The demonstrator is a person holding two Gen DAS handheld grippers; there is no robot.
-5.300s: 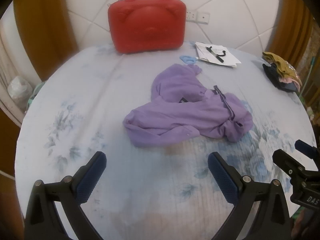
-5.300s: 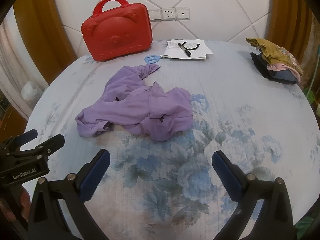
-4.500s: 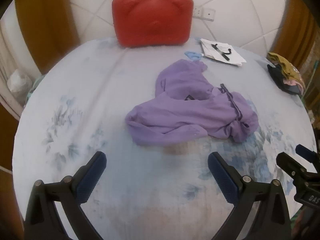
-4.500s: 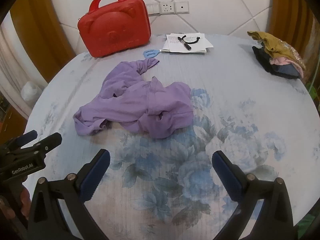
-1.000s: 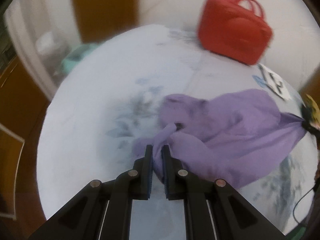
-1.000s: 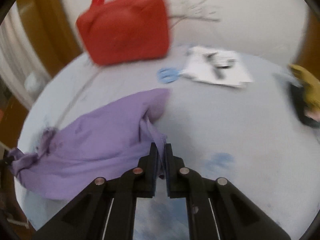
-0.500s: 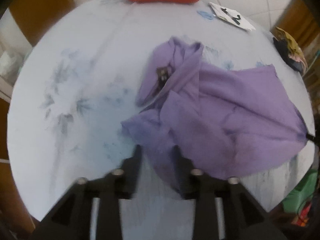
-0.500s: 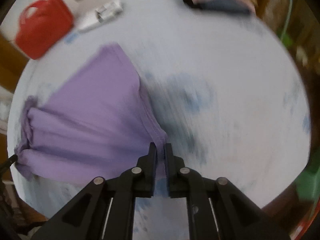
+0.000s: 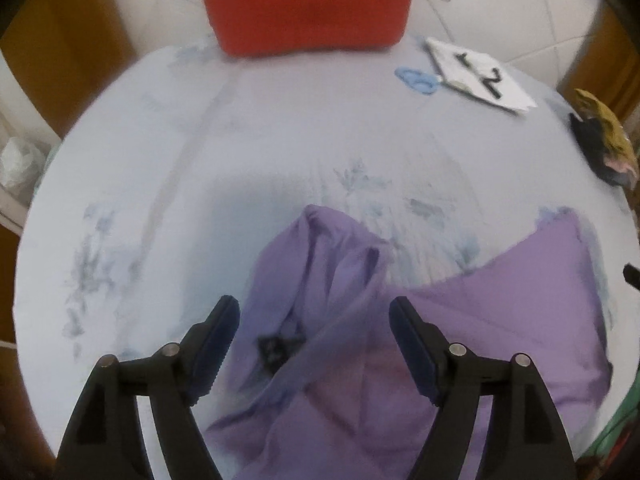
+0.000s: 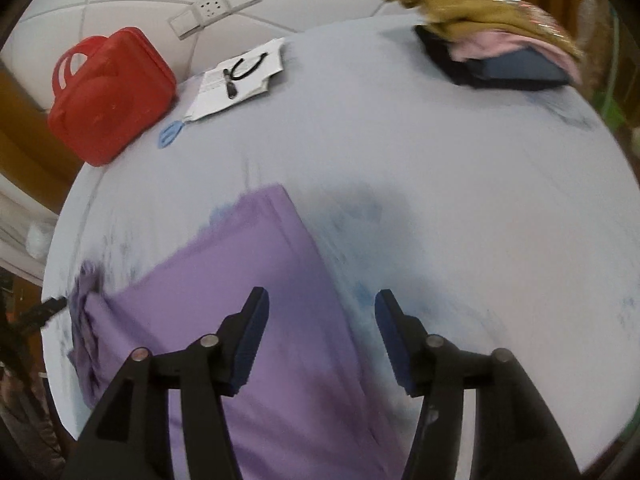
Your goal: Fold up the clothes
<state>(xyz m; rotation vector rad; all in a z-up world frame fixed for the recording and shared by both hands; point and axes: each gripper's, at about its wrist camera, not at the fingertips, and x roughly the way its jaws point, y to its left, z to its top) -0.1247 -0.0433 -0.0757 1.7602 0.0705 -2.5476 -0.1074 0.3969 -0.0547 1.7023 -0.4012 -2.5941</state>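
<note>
A purple shirt (image 9: 500, 304) lies spread on the flowered table cover at the near edge, with its collar end and a dark label (image 9: 276, 346) bunched in the left wrist view. My left gripper (image 9: 314, 344) is open and empty just above that bunched end. In the right wrist view the shirt (image 10: 256, 292) lies flat, with a straight edge running away from me. My right gripper (image 10: 320, 340) is open and empty above that edge.
A red case (image 9: 308, 0) stands at the back by the wall. Papers with a black pen (image 10: 240, 76) and blue scissors (image 9: 416, 80) lie near it. A pile of other clothes (image 10: 500, 40) sits at the right rim. The table edge is close below both grippers.
Both grippers were shut on the purple shirt and pulled it out wide toward the near edge. Both have now opened and let it go; the shirt lies on the table.
</note>
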